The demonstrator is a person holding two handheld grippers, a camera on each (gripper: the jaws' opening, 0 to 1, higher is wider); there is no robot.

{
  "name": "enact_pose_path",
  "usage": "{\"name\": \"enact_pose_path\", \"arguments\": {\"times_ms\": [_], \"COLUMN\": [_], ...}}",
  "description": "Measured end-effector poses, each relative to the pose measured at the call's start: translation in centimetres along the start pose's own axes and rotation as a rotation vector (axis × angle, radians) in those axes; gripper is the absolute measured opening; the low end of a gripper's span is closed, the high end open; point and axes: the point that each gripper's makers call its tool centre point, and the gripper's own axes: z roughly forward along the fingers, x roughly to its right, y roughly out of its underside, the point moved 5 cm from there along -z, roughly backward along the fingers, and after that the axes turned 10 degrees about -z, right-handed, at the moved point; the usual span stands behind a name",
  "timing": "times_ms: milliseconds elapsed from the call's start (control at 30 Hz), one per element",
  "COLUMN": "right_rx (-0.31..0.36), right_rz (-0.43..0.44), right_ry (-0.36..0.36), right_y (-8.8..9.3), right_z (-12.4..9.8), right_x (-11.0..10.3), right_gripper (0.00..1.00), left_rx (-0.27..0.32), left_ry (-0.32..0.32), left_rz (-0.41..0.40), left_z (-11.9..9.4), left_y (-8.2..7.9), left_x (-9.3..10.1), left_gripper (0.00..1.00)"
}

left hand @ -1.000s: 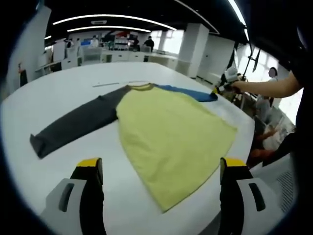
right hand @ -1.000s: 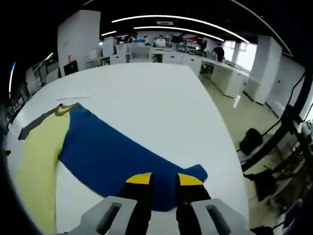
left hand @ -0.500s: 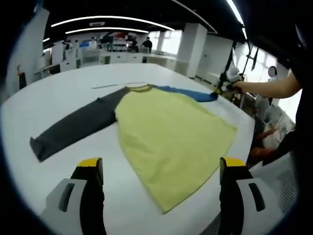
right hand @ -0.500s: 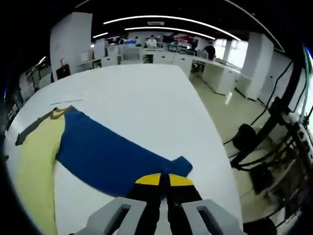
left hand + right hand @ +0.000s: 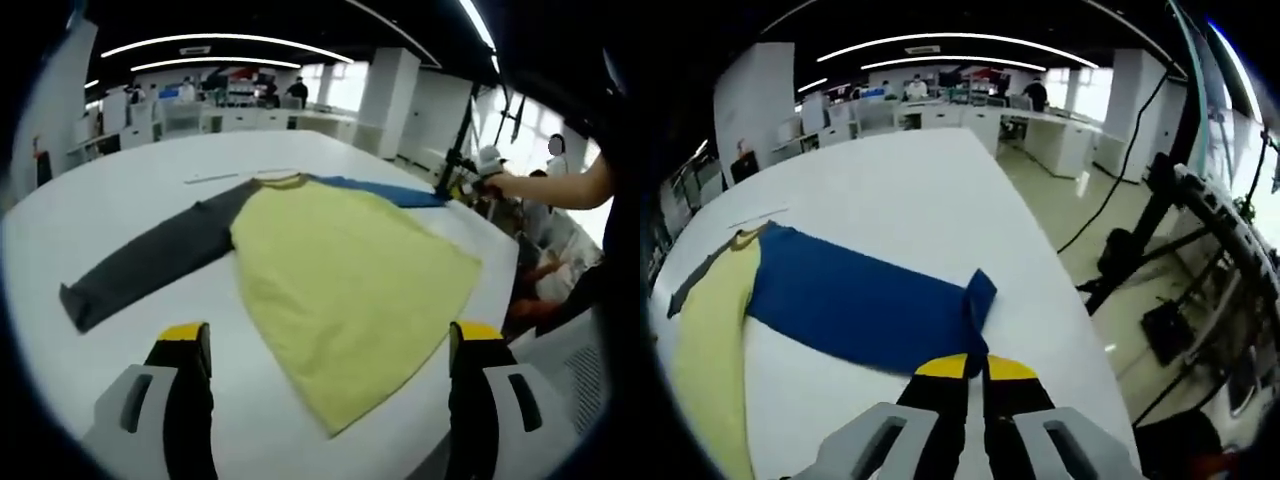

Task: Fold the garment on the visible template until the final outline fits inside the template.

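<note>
While the right tongs point(image 5: 975, 366) were clamped on the blue sleeve point(image 5: 855, 305) cuff and the left tongs point(image 5: 330, 345) stood apart, a low, taut carry over the yellow body point(image 5: 345, 275) looked best.

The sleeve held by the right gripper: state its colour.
Blue. The sleeve, clamped in the right gripper, shows best in the right gripper view.

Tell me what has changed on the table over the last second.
The right gripper has closed its jaws on the cuff of the blue sleeve and lifted it, so the cuff end now folds back over the sleeve. The left gripper stays open above the table, holding nothing. The yellow body and the grey sleeve lie flat as before.
</note>
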Motion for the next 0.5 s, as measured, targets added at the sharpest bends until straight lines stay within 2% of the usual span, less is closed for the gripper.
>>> {"name": "enact_pose_path", "arguments": {"times_ms": [100, 267, 400, 500], "right_rx": [-0.006, 0.009, 0.039, 0.041], "right_rz": [0.024, 0.022, 0.030, 0.006], "right_ry": [-0.001, -0.019, -0.047, -0.047], "right_y": [0.8, 1.1, 0.8, 0.6], "right_z": [-1.2, -1.6, -1.4, -1.2], "right_x": [-0.9, -1.5, -1.7, -1.6], "right_gripper": [0.00, 0.03, 0.15, 0.12], "left_rx": [0.002, 0.004, 0.000, -0.002], "left_ry": [0.002, 0.003, 0.003, -0.002], "left_rz": [0.005, 0.009, 0.013, 0.012], "left_z": [0.0, 0.0, 0.1, 0.1], "left_y": [-0.1, -0.2, -0.2, -0.2], "left_x": [0.1, 0.1, 0.1, 0.1], "left_gripper": [0.96, 0.96, 0.95, 0.95]}}
